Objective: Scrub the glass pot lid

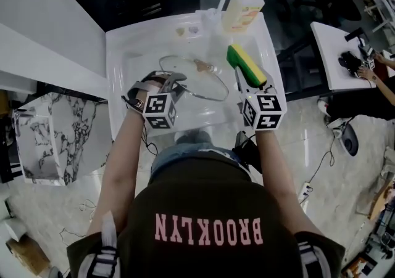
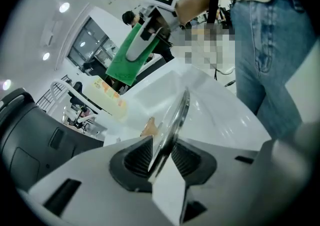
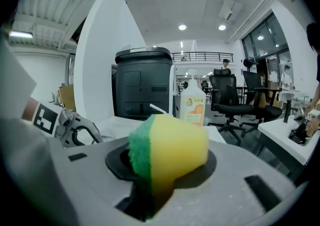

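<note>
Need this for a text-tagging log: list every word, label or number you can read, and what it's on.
"BROOKLYN": pink letters on the person's dark shirt, upside down in the head view.
Soap bottle label: print too small and blurred to read.
Marker cubes: square patterns only, no words.

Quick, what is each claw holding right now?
Left gripper: closed on the rim of the glass lid.
Right gripper: closed on the sponge.

Head view steeply above sink (image 1: 115, 55); close gripper views, probably sharing bottle (image 3: 192, 104)
</note>
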